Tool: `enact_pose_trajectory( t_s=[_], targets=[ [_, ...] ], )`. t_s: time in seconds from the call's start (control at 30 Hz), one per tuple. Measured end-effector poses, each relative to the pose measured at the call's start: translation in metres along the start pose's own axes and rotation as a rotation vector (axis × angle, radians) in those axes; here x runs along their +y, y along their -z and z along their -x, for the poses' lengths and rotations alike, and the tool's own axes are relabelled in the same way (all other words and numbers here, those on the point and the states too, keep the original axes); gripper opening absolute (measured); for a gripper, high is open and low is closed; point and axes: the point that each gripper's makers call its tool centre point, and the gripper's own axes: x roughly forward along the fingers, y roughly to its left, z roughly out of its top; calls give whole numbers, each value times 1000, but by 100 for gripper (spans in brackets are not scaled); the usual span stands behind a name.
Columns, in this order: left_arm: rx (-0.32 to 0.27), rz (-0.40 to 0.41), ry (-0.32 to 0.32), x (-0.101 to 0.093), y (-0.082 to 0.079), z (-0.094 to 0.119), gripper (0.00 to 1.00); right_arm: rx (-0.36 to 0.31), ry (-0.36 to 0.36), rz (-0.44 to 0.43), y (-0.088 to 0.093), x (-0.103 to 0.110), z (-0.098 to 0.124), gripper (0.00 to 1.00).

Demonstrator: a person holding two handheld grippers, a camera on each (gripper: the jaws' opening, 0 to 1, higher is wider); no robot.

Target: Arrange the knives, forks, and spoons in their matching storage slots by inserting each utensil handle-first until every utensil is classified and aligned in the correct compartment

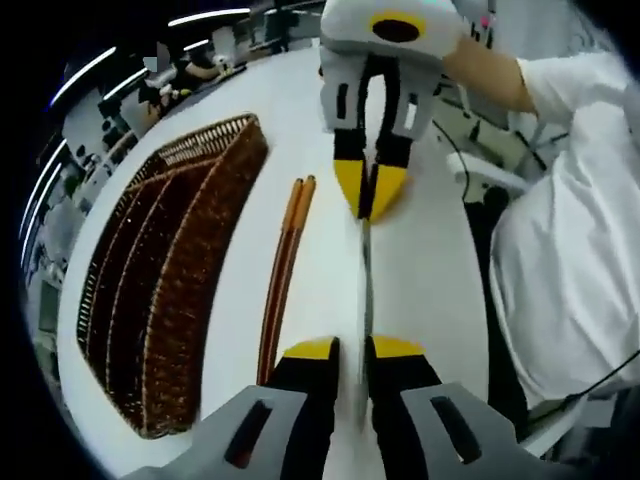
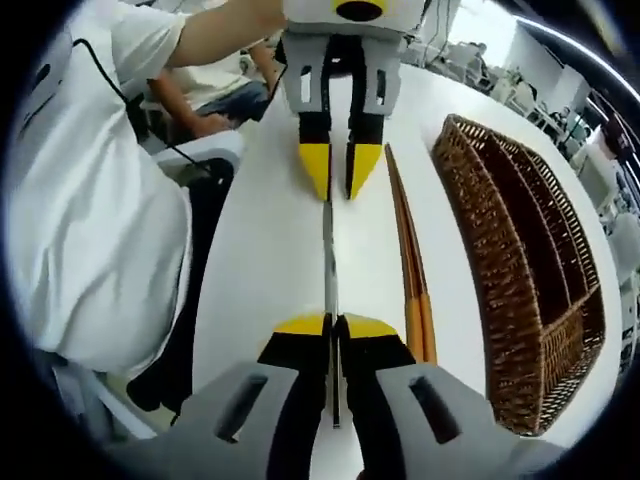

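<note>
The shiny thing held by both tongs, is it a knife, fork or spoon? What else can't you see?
- Utensil: seen edge-on in both views, ends hidden inside the left tongs and right tongs, so its type is unclear.
- Basket: slot floors hidden by its woven walls.
- Chopsticks: near end hidden behind the left tongs.

Chopsticks on table, between basket and knife.

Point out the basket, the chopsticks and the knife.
basket [image 1: 170, 290]: left gripper view, woven divider.
chopsticks [image 1: 282, 270]: left gripper view, mid-shaft.
knife [image 2: 328, 265]: right gripper view, thin metal edge between both grippers.
</note>
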Motion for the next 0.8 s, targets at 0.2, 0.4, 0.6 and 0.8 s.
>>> enact_pose_trajectory(
  t_s=[0.2,0.4,0.6,0.8],
  targets=[
    [23,-16,-2,3,2,-1,2,-33,-40,-67,-1,3,0,4],
    [22,-13,12,4,1,-2,1,-74,-88,-146,-1,5,1,4],
    [19,-5,26,6,-1,-4,1,-92,-98,-166,3,2,5,5],
    [33,15,42,8,0,-5,1,-103,-97,-175,9,1,13,5]
  ],
)
